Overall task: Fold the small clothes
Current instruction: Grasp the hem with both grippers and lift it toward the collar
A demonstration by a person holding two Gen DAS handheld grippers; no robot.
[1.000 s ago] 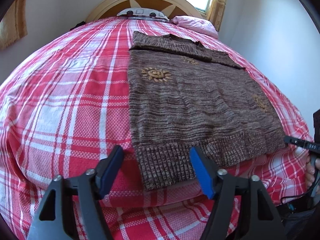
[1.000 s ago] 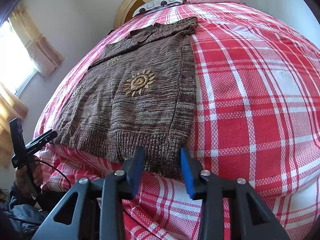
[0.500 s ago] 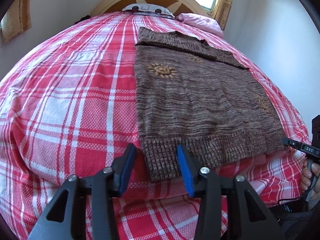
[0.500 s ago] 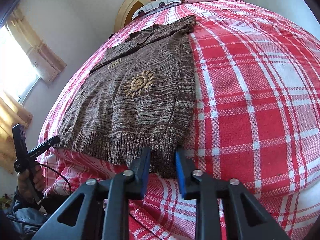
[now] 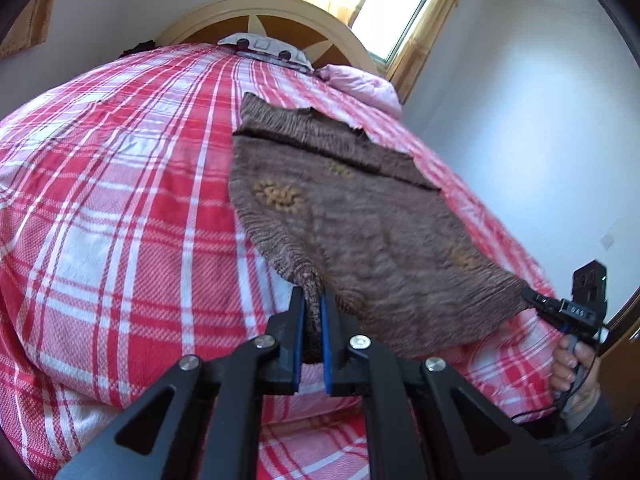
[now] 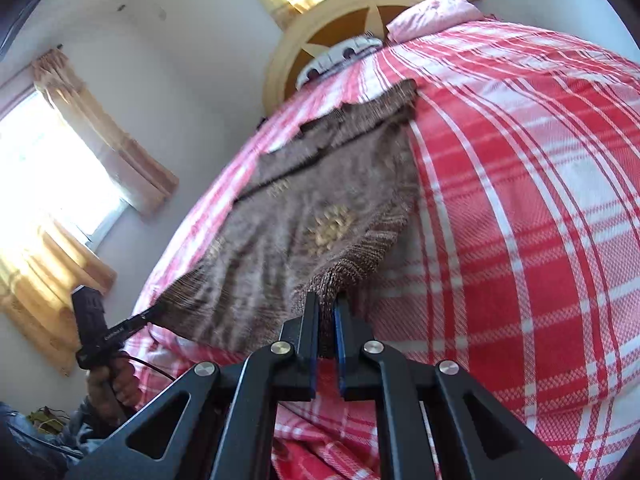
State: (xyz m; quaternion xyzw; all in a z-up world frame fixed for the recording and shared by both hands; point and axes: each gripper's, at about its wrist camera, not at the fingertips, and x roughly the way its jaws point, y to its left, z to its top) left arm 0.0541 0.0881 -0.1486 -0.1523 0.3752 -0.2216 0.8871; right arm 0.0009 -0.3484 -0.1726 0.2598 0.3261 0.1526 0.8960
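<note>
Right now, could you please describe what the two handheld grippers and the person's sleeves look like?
Both the left gripper and right gripper have black angular frames with silver bolts and blue-padded jaws. A black cable trails from the left handle. The sleeve looks grey-blue.

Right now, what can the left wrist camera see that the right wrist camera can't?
Only the left wrist view shows the left hand-held gripper up close, pinching one hem corner of the brown sweater. Only the right wrist view shows the side window with yellow curtains. Both show the sweater, red plaid bedspread, headboard and pink pillow.
</note>
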